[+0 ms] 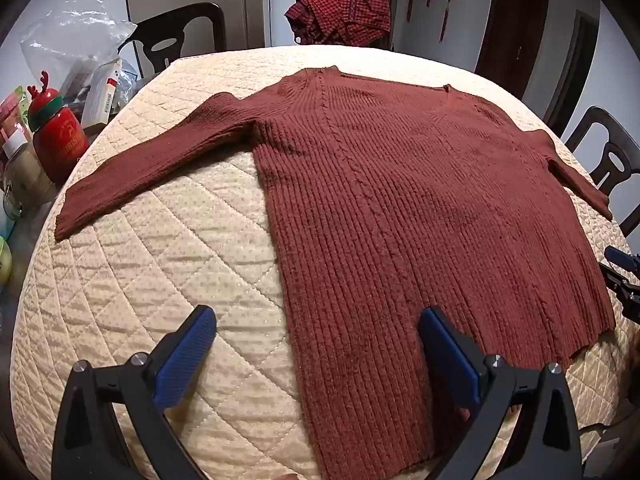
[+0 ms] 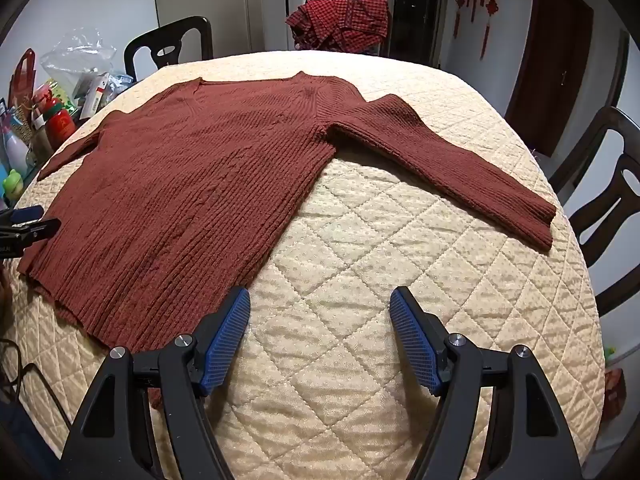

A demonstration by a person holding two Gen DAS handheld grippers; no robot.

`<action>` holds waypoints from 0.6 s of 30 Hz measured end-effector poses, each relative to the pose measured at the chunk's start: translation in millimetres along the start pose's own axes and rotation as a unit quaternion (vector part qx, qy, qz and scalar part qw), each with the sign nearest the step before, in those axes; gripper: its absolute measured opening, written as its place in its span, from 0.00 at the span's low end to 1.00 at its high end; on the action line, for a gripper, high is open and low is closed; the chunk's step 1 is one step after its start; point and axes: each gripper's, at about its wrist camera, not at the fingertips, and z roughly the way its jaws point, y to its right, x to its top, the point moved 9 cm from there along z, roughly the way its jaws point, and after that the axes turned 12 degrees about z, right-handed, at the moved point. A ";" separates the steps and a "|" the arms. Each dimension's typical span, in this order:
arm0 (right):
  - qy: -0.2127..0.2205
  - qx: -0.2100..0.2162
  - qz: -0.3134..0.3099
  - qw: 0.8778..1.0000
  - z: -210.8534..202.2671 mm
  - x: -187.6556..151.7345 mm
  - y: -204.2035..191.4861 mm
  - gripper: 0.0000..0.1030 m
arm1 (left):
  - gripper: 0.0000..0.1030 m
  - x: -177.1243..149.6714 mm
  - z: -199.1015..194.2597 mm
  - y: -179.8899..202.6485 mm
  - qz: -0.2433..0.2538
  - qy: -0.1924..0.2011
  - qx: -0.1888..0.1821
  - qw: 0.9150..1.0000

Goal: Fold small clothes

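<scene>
A rust-red ribbed knit sweater (image 1: 400,208) lies flat on the cream quilted table cover (image 1: 152,280), neck at the far side, both sleeves spread out. It also shows in the right wrist view (image 2: 192,184). My left gripper (image 1: 318,320) is open and empty above the sweater's near left hem corner. My right gripper (image 2: 320,300) is open and empty over the bare quilt (image 2: 380,280), just right of the hem. The right gripper also shows at the edge of the left wrist view (image 1: 624,276), and the left gripper at the edge of the right wrist view (image 2: 24,224).
A red checked garment (image 1: 344,16) is piled beyond the far edge. Bottles, boxes and a plastic bag (image 1: 68,92) crowd the table's left side. Dark chairs (image 1: 180,32) stand at the far left and at the right (image 2: 608,208).
</scene>
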 end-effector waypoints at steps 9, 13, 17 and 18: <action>0.011 0.002 0.000 1.000 -1.0 0.3 -0.3 0.71 | 1.00 -0.9 -2.3 0.3 -0.001 0.006 0.002 1.000; 0.011 0.002 0.000 1.000 -1.0 0.7 -0.5 0.71 | 1.00 -1.2 -2.7 0.8 -0.001 0.008 0.003 1.000; 0.012 0.002 0.000 1.000 -0.9 0.8 -0.4 0.71 | 1.00 -2.3 -2.5 1.0 -0.002 0.010 0.003 1.000; 0.012 0.002 0.000 1.000 -0.9 0.8 -0.3 0.71 | 1.00 -2.5 -2.5 0.9 -0.002 0.010 0.003 1.000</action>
